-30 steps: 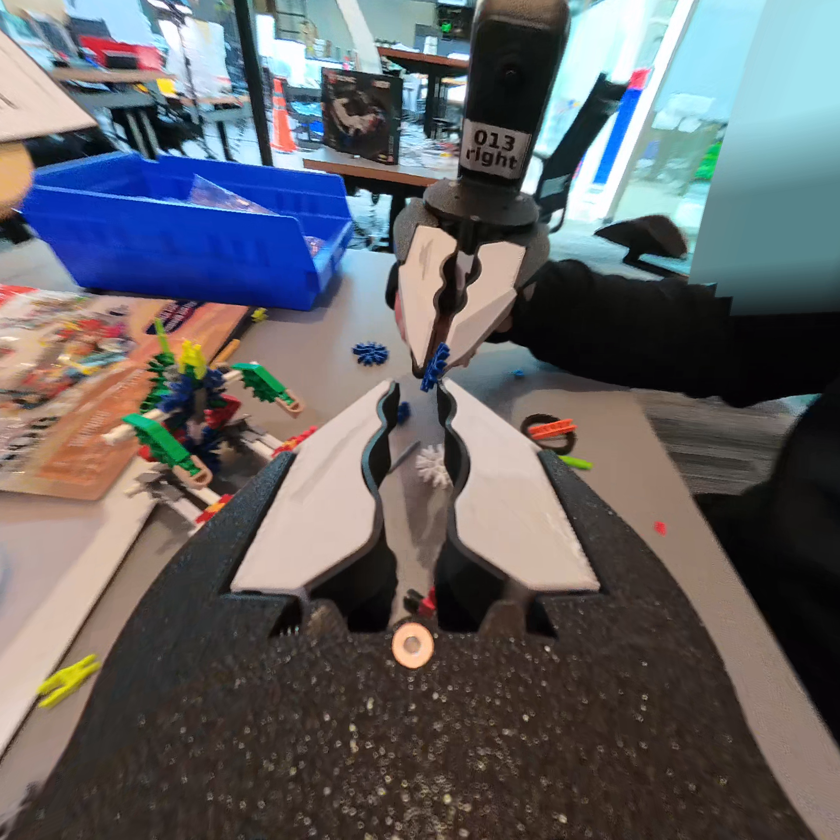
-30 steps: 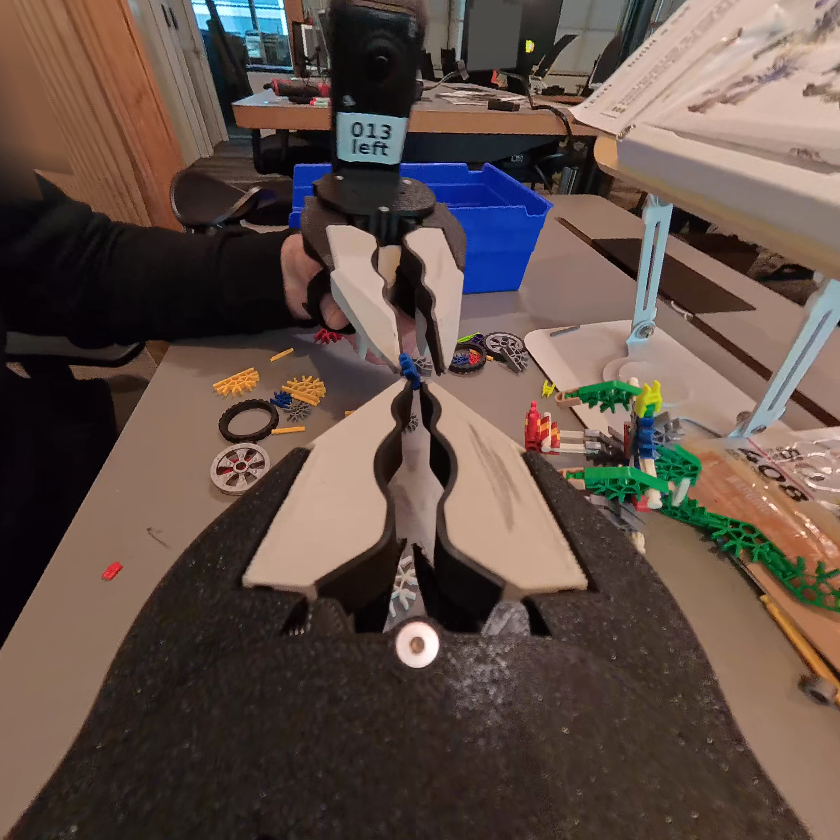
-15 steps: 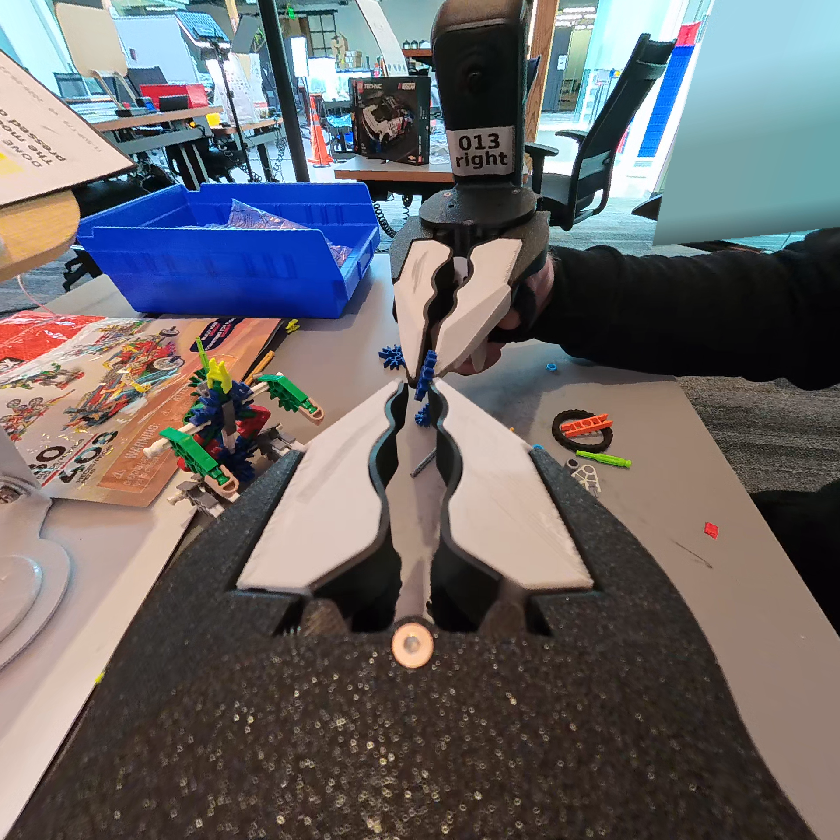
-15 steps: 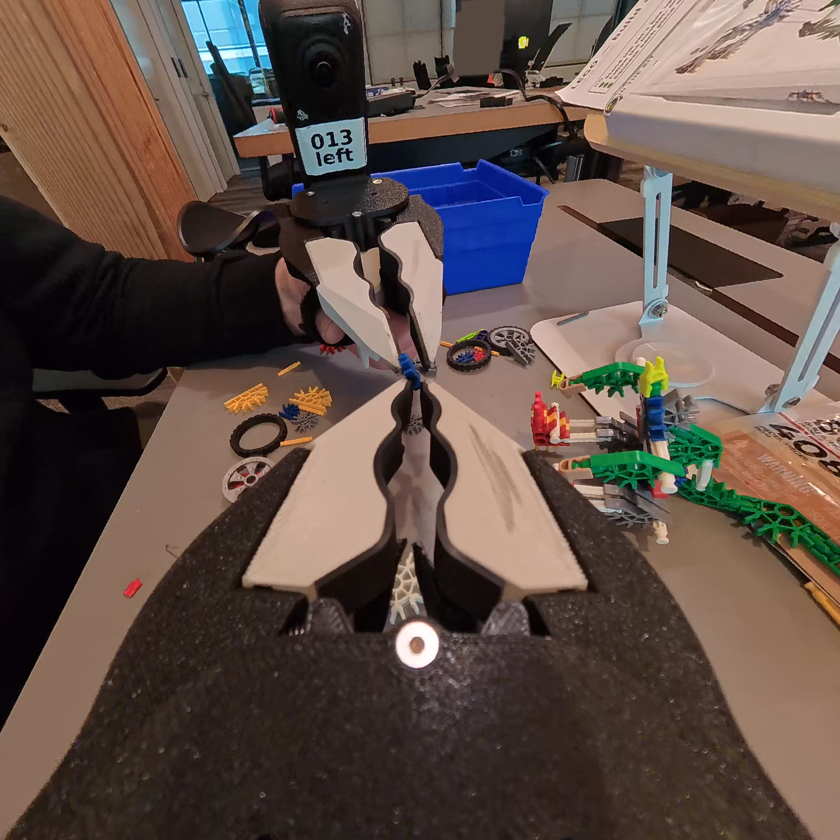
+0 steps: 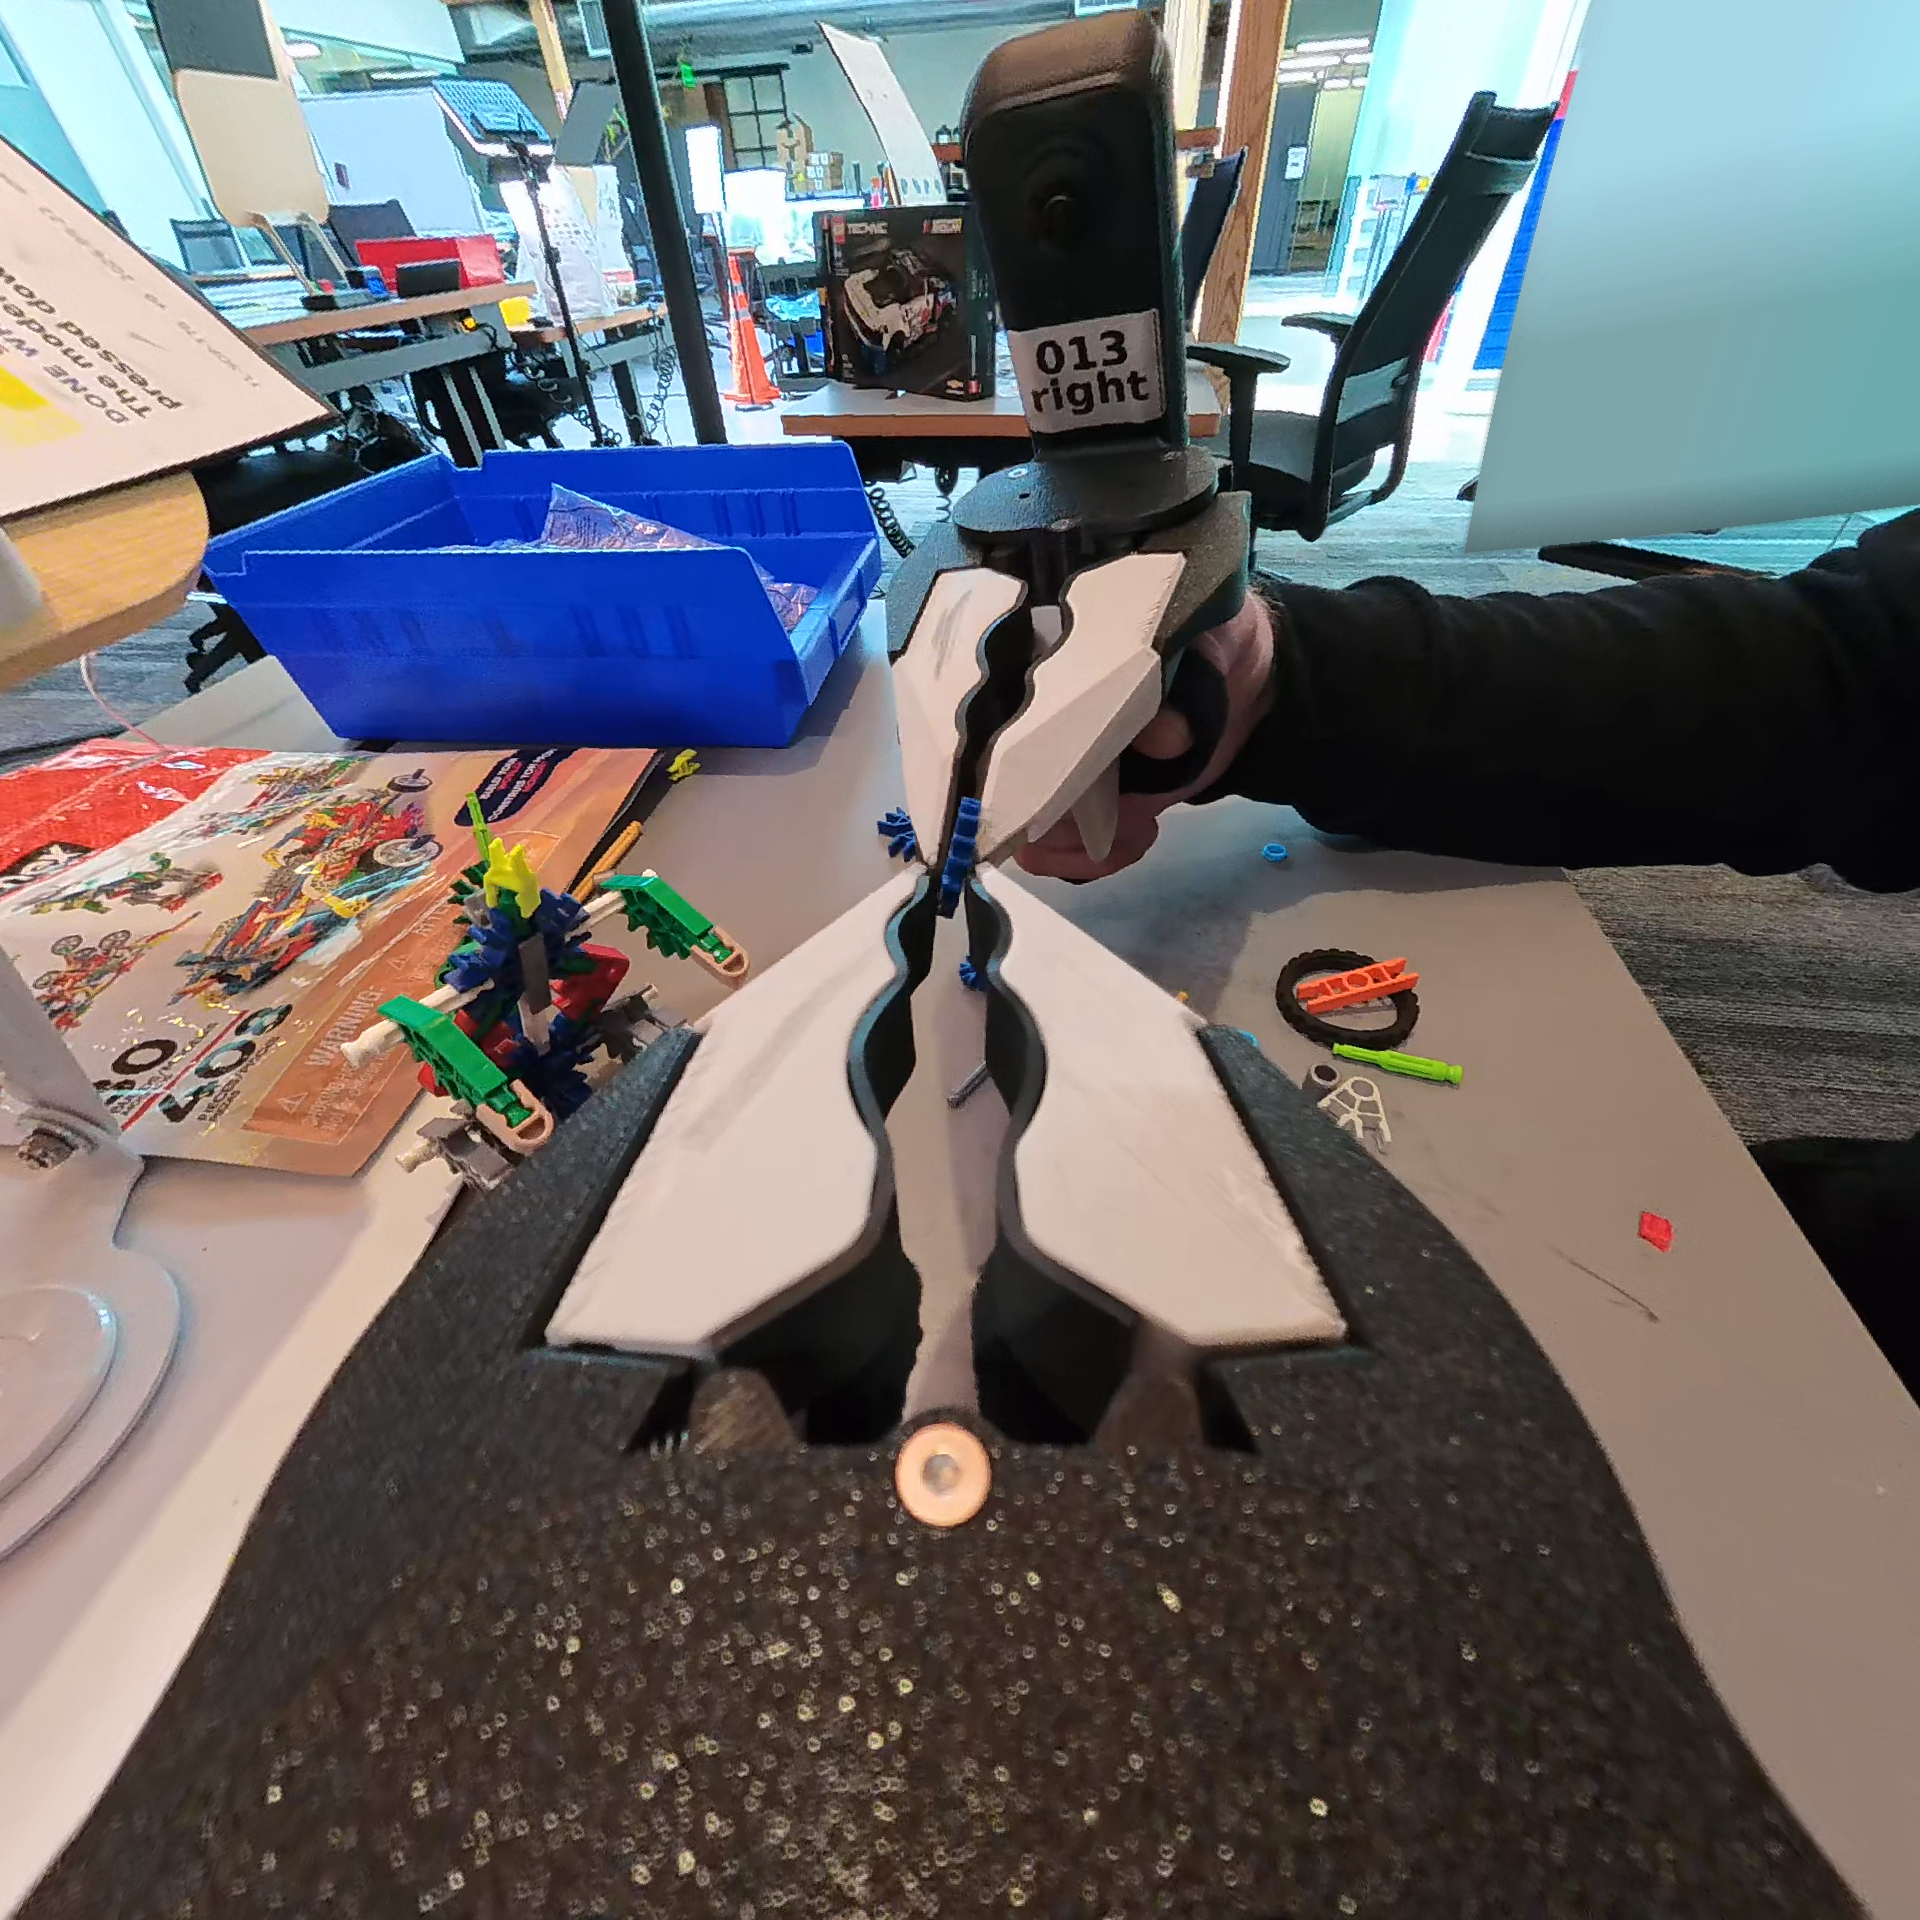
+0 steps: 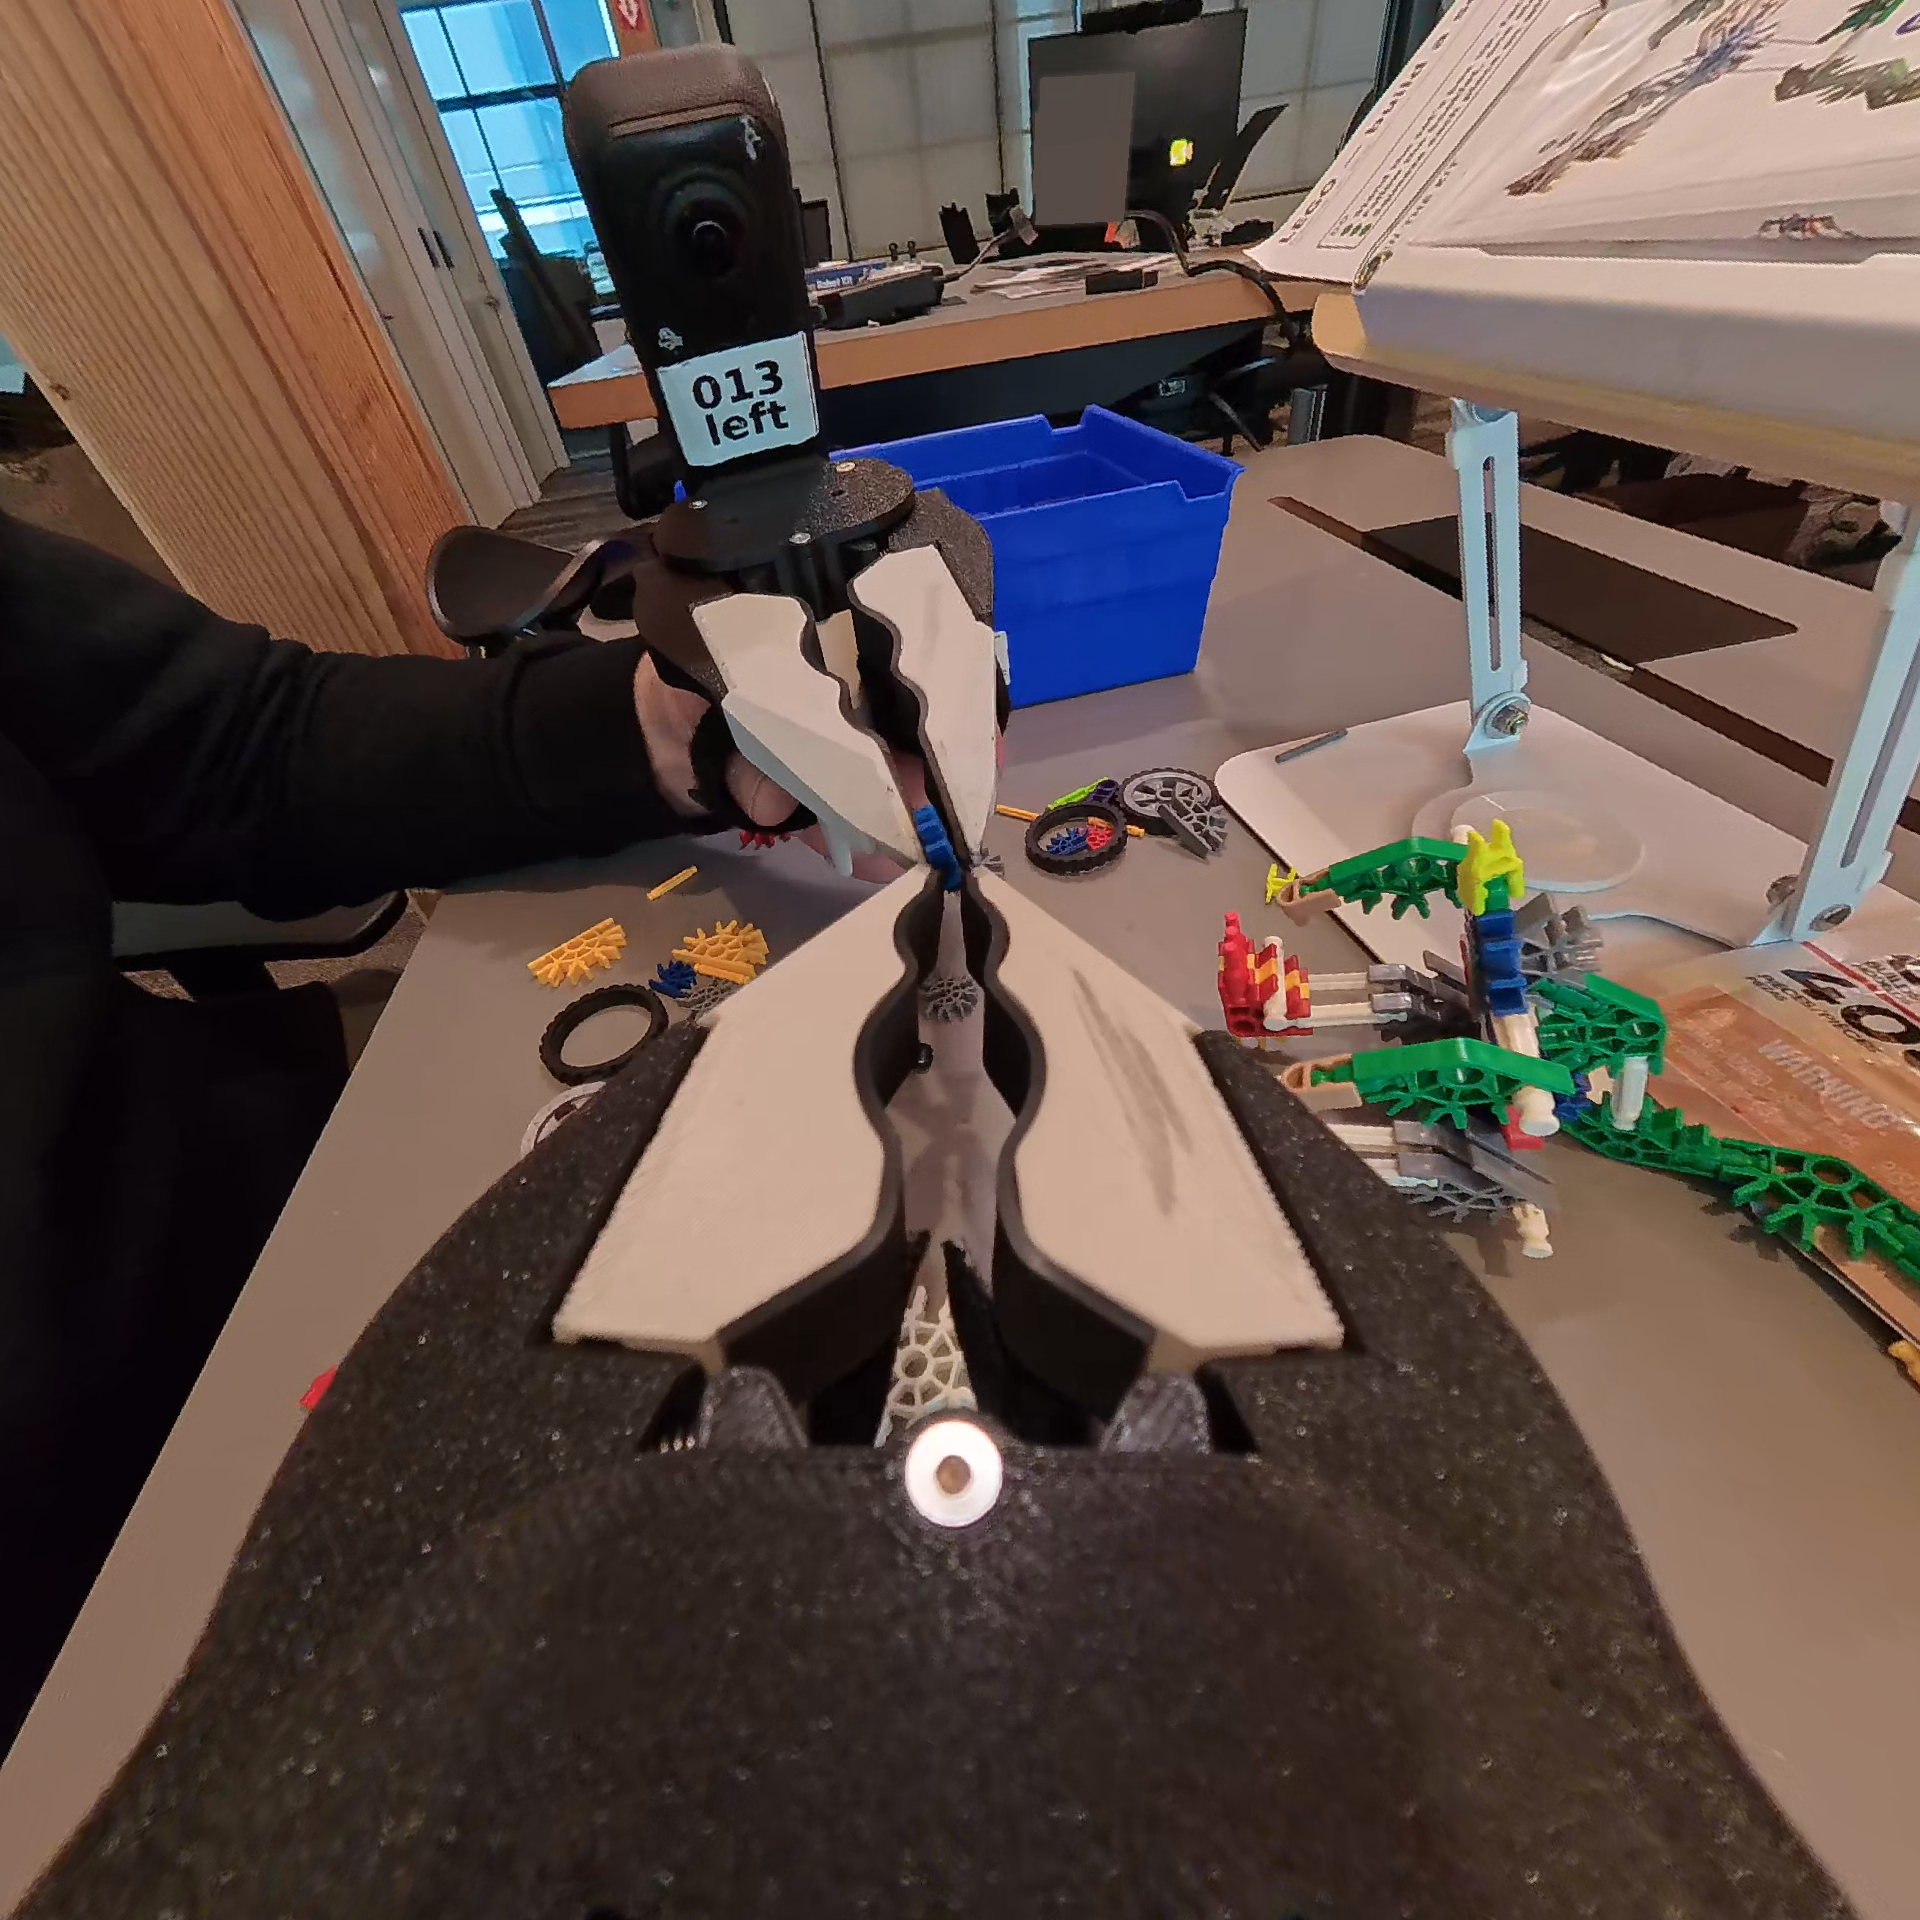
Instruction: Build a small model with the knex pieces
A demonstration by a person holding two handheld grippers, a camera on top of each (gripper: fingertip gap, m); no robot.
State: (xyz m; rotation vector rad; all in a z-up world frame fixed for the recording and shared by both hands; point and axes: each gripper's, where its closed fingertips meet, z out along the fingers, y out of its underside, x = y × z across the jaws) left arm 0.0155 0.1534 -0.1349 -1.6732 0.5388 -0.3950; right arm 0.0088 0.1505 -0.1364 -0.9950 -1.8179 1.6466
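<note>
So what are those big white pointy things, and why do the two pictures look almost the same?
They are grabbing tools, like big tweezers. A person holds one in each hand, and each has a camera looking along its two fingers. One picture comes from the left tool, the other from the right tool, so each picture also shows the other tool facing it. Their tips meet above a grey table, both pinching small blue toy pieces. On the table lie a colourful half-built toy model, a blue bin, black tyres, yellow pieces and a picture booklet.
</note>
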